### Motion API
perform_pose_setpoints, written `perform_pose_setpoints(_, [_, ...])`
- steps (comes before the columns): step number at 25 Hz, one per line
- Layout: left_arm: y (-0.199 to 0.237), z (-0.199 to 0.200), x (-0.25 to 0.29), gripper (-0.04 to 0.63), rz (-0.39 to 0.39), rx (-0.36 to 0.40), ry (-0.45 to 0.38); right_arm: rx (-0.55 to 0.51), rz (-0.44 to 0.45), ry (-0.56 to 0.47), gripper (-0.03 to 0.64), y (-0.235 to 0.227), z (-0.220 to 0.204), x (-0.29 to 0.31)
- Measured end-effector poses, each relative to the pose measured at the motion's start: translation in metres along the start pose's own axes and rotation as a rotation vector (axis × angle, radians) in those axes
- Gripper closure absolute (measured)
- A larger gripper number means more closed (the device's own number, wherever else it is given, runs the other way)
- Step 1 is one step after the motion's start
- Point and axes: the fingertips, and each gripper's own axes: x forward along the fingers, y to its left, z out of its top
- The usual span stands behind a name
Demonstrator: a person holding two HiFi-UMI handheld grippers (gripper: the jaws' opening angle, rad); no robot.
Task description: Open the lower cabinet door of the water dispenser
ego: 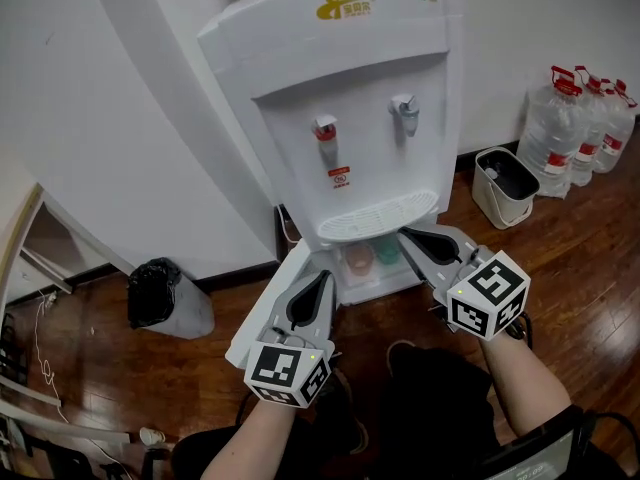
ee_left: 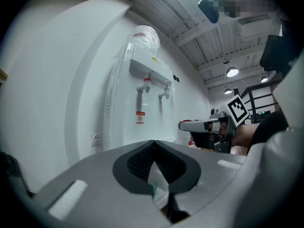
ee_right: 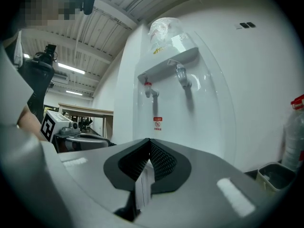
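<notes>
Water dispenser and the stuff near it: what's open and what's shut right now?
Lower cabinet door: swung open, cups showing inside.
Left tool: shut, nothing in it.
Right tool: shut, nothing in it.
White bin: upright, top open.
Water bottles: upright, red caps on.

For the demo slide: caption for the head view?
Left gripper and right gripper, both shut, held before the water dispenser; its lower door stands open, cups inside.
</notes>
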Motion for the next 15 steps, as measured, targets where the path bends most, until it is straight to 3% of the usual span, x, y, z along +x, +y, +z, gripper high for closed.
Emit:
perform_pose_setpoints(5, [-0.008, -0.040, 0.006, 0.606, -0.018, -0.034, 0.049, 0.025, 0.030, 0.006, 0.614, 0.001, -0.034, 0.002])
perform_pose_setpoints(15, [-0.018, -0.109, 0.016, 0.606, -0.066, -0.048, 0.150, 0.051, 0.010, 0.069, 0.614, -0.003, -0.116, 0.015])
